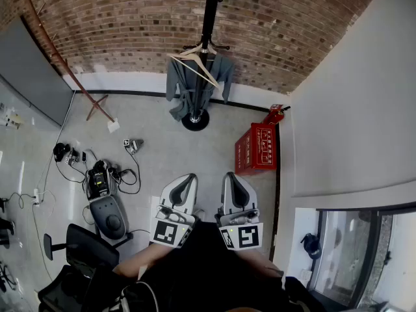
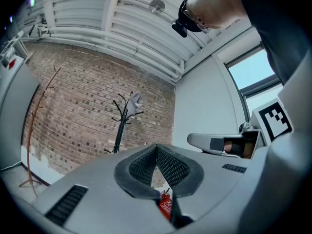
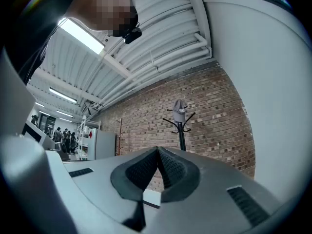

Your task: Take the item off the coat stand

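Grey cap [image 3: 179, 110] sits on top of the black coat stand [image 1: 208, 25], which stands on the floor against the brick wall [image 1: 130, 25]. A grey garment [image 1: 188, 90] hangs lower down on a wooden hanger [image 1: 195, 64], and a red crate [image 1: 257, 149] is off to the right. Well short of the stand, the left gripper [image 1: 184, 184] and right gripper [image 1: 235, 184] are held side by side, each with its jaws closed together on nothing.

grey left hand-held gripper [image 1: 190, 177] and right hand-held gripper [image 1: 229, 175], black ribbed pads [image 2: 141, 167].
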